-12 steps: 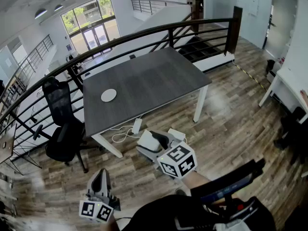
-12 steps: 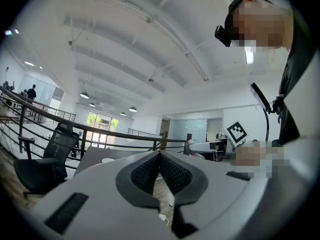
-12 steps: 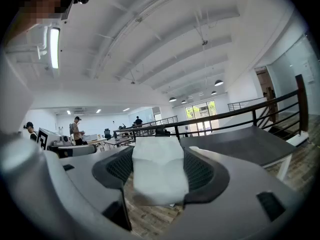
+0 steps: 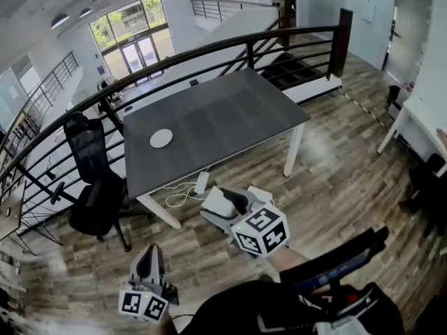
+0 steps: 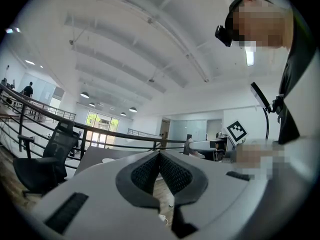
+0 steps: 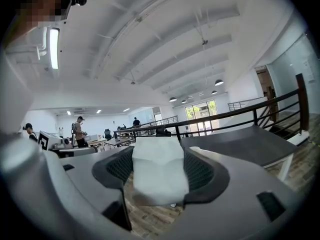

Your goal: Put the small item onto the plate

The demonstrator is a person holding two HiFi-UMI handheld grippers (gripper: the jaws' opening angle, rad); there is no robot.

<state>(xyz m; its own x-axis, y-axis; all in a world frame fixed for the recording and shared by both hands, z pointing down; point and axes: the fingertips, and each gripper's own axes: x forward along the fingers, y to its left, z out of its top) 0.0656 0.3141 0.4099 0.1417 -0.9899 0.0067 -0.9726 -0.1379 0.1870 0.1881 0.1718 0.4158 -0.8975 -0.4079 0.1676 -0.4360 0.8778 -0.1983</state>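
Note:
A round white plate [image 4: 161, 138] lies near the left end of the dark grey table [image 4: 223, 114], well ahead of both grippers. My right gripper [image 4: 222, 204] hangs over the wood floor in front of the table, shut on a small white padded item [image 4: 213, 202]. In the right gripper view that white item [image 6: 157, 176] fills the gap between the black pads [image 6: 202, 171]. My left gripper [image 4: 149, 260] is low at the left, near my body, shut with nothing in it. Its tips meet in the left gripper view [image 5: 160, 154].
A black office chair [image 4: 91, 166] stands left of the table. A dark railing [image 4: 209, 51] runs behind the table. White cables and a power strip [image 4: 188, 190] lie on the floor under its front edge. A white desk [image 4: 419, 117] is at the right.
Almost nothing differs. The whole view has shifted a little to the right and down; both grippers keep their places and their grip.

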